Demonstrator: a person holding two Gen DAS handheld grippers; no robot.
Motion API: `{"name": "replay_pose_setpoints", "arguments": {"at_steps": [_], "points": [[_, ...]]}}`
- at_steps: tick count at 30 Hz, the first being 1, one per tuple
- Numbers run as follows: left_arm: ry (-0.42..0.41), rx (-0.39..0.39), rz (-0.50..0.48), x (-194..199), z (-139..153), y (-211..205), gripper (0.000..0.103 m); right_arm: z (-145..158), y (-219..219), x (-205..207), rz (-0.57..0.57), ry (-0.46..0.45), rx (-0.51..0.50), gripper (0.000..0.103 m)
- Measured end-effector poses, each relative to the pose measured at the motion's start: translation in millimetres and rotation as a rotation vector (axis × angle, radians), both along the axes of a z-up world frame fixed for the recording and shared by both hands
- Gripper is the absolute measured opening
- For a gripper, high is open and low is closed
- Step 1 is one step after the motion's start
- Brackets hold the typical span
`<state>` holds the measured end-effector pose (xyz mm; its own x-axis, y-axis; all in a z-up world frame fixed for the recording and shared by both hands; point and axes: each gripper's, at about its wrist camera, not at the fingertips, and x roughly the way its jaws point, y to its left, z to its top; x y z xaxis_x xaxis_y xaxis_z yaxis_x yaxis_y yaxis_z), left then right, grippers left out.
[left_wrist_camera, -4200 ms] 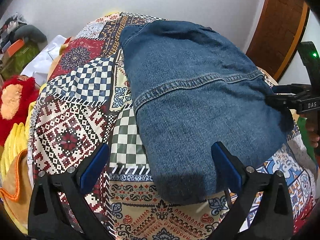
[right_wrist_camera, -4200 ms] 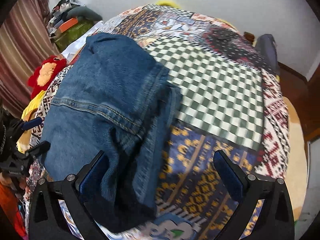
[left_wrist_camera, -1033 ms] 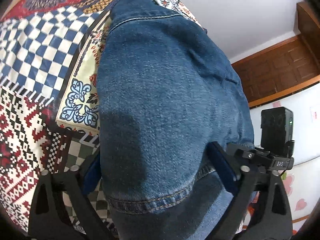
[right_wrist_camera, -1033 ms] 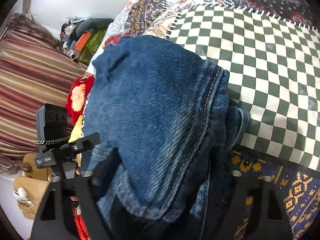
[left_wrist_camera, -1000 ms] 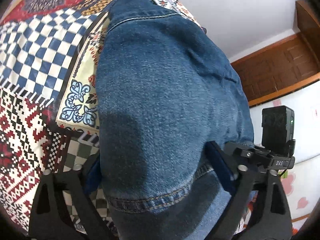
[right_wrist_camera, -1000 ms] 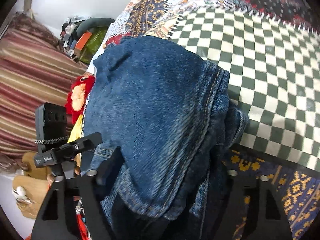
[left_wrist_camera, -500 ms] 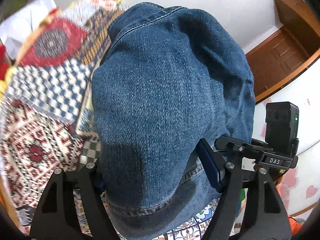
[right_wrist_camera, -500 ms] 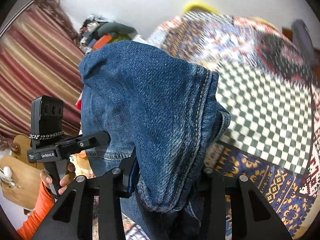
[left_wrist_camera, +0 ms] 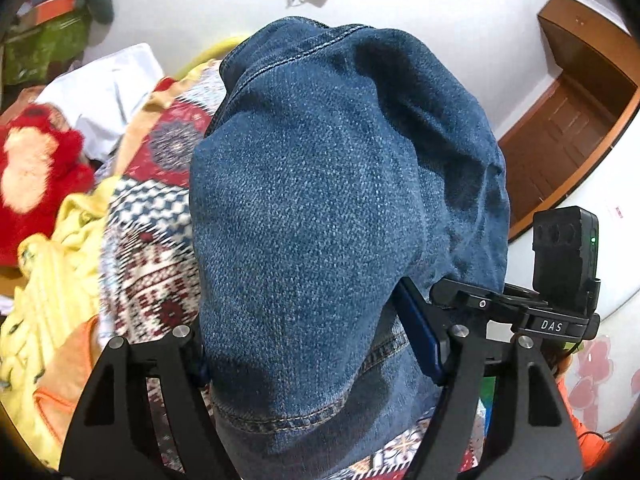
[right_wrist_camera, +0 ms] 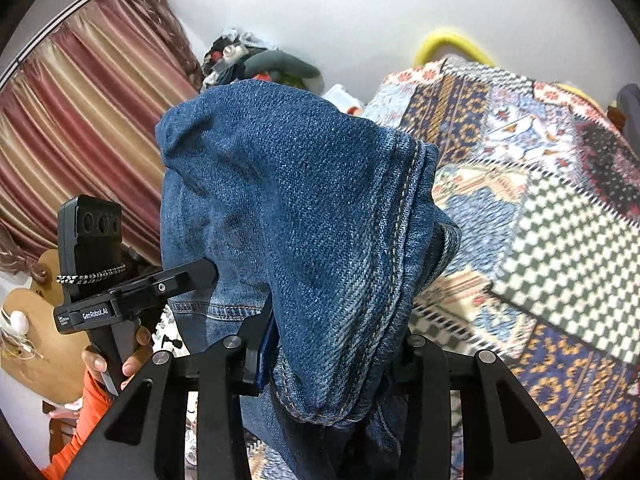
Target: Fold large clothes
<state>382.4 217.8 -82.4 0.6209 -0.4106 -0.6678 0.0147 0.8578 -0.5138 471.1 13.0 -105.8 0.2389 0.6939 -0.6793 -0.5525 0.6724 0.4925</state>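
Two grips: left gripper point(left_wrist_camera: 316, 356) and right gripper point(right_wrist_camera: 332, 344) both clenched on folded jeans point(left_wrist_camera: 340, 200).
Slip risk: bulky denim may unfold off bedspread point(right_wrist_camera: 560, 240), at 3 o'clock.

My views are evenly bright; fisheye bends the dark corners; motion blur smears the bedspread point(left_wrist_camera: 152, 264) at left; denim stays sharp.

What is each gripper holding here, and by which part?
Both hold the folded blue denim jeans: left gripper and right gripper each clamp a bunched near edge.
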Motion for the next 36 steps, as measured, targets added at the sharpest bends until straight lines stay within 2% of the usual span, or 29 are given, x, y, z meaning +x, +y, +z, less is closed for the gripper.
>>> {"name": "replay_pose_setpoints", "arguments": {"at_steps": [4, 11, 15, 18, 21, 23, 24, 26, 30, 33, 36], "points": [[0.050, -0.019, 0.036, -7.6, -26.4, 20.7, 0.075, -24.5, 23.6, -1.9, 0.005, 0.054, -0.015, 0.038], [0.190, -0.072, 0.082, -12.5, -99.0, 48.9, 0.075, -101.6, 57.1, 8.0, 0.013, 0.215, -0.084, 0.038], [0.243, -0.088, 0.099, -4.0, -145.4, 56.4, 0.075, -142.8, 68.9, 26.0, 0.032, 0.291, -0.132, 0.038], [0.258, -0.067, 0.110, 7.7, -173.3, 63.2, 0.075, -163.7, 72.9, 46.4, 0.044, 0.328, -0.138, 0.038], [0.264, -0.051, 0.109, 12.7, -185.8, 64.5, 0.077, -182.2, 72.6, 63.9, 0.050, 0.343, -0.140, 0.044], [0.256, -0.046, 0.101, 11.9, -188.5, 64.6, 0.080, -194.4, 69.2, 71.5, 0.069, 0.348, -0.119, 0.057], [0.248, -0.041, 0.094, 10.0, -187.8, 63.9, 0.080, -198.4, 66.1, 73.1, 0.077, 0.351, -0.106, 0.058], [0.237, -0.014, 0.091, 5.0, -183.9, 62.2, 0.080, -200.2, 59.1, 74.5, 0.088, 0.360, -0.073, 0.058], [0.197, 0.147, 0.068, -5.2, -169.1, 57.8, 0.079, -186.7, 45.8, 69.9, 0.076, 0.363, -0.084, 0.059], [0.140, 0.303, 0.062, -16.3, -149.8, 51.3, 0.079, -165.7, 37.4, 61.5, 0.085, 0.293, -0.137, 0.059], [0.084, 0.406, 0.069, -19.3, -130.8, 51.0, 0.079, -137.8, 34.2, 55.2, 0.101, 0.186, -0.186, 0.059]]}}
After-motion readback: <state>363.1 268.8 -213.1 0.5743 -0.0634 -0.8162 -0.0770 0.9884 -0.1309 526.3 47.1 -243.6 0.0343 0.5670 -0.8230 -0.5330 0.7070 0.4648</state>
